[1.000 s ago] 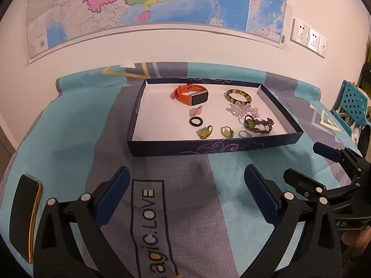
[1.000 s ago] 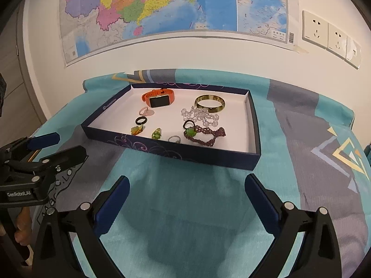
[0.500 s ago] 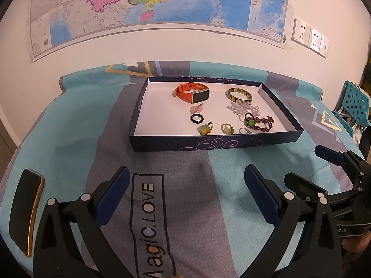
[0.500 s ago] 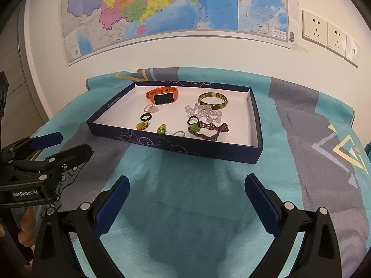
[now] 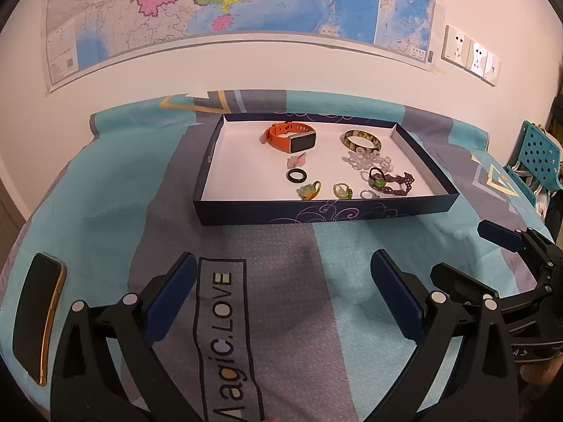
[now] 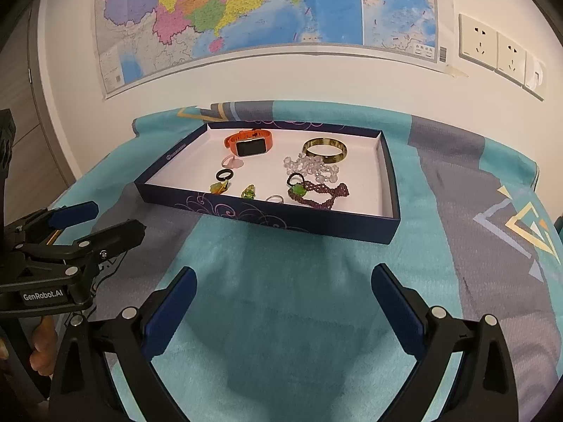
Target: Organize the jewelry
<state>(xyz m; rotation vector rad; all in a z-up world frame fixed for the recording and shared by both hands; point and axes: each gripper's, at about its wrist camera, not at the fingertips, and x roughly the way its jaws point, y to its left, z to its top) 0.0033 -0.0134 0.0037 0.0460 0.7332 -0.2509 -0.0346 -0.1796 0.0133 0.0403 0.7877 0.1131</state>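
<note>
A dark blue tray (image 5: pixel 327 212) (image 6: pixel 267 216) with a white floor sits on the cloth-covered table. In it lie an orange smartwatch (image 5: pixel 290 137) (image 6: pixel 248 143), a mottled bangle (image 5: pixel 362 140) (image 6: pixel 325 149), clear beads (image 5: pixel 367 161) (image 6: pixel 311 168), a maroon bracelet with a green stone (image 5: pixel 390 180) (image 6: pixel 316 191), a black ring (image 5: pixel 296 176) (image 6: pixel 224 175) and several small rings. My left gripper (image 5: pixel 283 293) (image 6: pixel 93 219) is open and empty, well short of the tray. My right gripper (image 6: pixel 283 299) (image 5: pixel 468 251) is open and empty too, beside the left one.
A phone (image 5: pixel 37 320) lies at the table's left edge. A map (image 5: pixel 228 3) and wall sockets (image 6: pixel 499 52) are on the wall behind. A teal chair (image 5: pixel 535 154) stands at the right. A hand (image 6: pixel 42 346) holds the left gripper's handle.
Both grippers have drawn back from the tray, which looks smaller and farther in both views. Both stay open and empty.
</note>
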